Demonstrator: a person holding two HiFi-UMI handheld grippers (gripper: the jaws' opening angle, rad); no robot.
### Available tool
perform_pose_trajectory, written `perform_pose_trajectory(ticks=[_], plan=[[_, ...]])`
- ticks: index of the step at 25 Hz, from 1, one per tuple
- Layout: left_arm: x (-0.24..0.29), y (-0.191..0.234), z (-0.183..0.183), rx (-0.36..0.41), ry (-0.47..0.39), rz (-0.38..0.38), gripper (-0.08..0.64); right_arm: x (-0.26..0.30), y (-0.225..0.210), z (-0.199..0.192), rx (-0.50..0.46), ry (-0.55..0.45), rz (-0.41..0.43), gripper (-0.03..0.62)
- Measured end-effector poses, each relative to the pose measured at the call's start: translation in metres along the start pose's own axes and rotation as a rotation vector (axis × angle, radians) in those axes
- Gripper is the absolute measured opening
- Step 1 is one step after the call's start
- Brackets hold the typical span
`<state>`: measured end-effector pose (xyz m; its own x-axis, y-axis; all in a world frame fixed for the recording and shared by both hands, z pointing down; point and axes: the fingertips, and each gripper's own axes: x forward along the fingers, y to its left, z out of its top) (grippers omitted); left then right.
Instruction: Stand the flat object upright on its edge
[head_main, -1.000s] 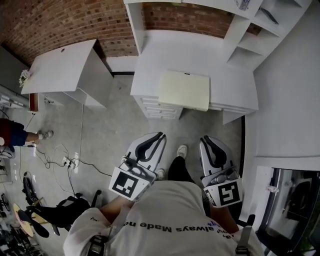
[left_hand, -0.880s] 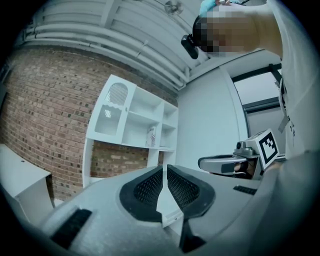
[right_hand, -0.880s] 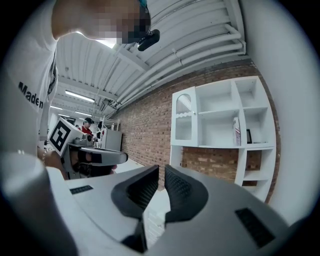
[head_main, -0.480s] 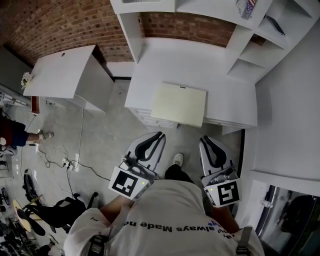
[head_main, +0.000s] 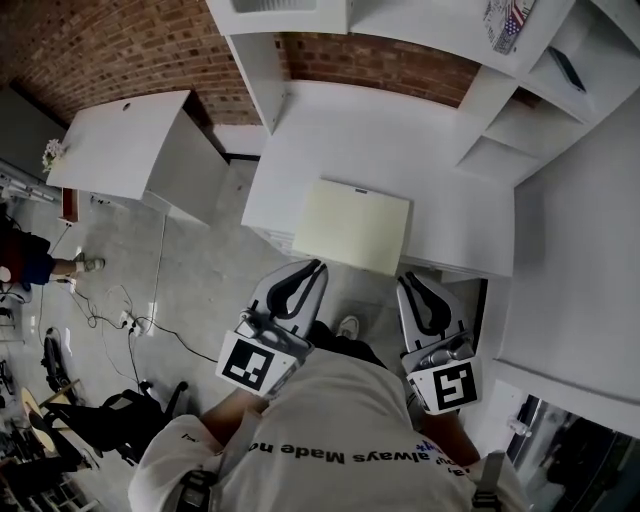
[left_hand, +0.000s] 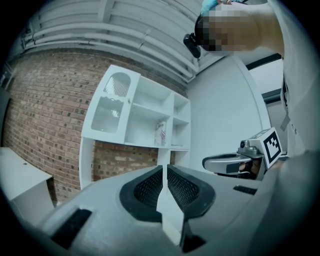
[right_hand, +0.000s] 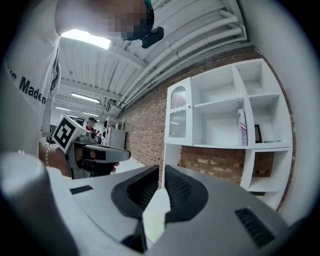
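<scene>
On the white desk (head_main: 400, 130), at its front edge, the pale yellow flat object (head_main: 351, 225) lies on its face, a thin plain rectangle that may be a board or a pad, which is hard to tell from above. Both tongs hang short of the desk, close to the person's body. The left gripper (head_main: 314, 270) has its jaws pressed together with nothing between them, and the right gripper (head_main: 412, 284) is likewise closed and empty, neither touching the object.
</scene>
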<state>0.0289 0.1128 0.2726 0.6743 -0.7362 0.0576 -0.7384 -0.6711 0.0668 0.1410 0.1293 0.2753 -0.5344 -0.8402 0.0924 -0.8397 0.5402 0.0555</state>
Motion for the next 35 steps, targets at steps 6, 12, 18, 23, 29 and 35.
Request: perform_pose_trajectory(ticks=[6, 12, 18, 23, 29, 35], plan=[[0.015, 0.021, 0.001, -0.019, -0.010, 0.021, 0.029, 0.026, -0.008, 0.002, -0.007, -0.002, 0.033, 0.038], [0.032, 0.046, -0.001, -0.025, 0.017, 0.020, 0.029, 0.058, -0.015, 0.008, -0.033, -0.017, 0.030, 0.038], [0.050, 0.080, 0.002, -0.031, 0.017, -0.027, 0.029, 0.098, -0.016, 0.014, -0.039, -0.022, 0.011, 0.038], [0.066, 0.111, 0.000, -0.035, 0.009, -0.046, 0.029, 0.130, -0.022, 0.015, -0.043, -0.022, -0.016, 0.038], [0.079, 0.135, -0.006, -0.057, 0.024, -0.069, 0.029, 0.156, -0.026, 0.008, -0.043, -0.009, -0.034, 0.038], [0.085, 0.143, -0.011, -0.089, 0.040, -0.068, 0.029, 0.163, -0.032, 0.011, -0.069, -0.013, -0.023, 0.038]])
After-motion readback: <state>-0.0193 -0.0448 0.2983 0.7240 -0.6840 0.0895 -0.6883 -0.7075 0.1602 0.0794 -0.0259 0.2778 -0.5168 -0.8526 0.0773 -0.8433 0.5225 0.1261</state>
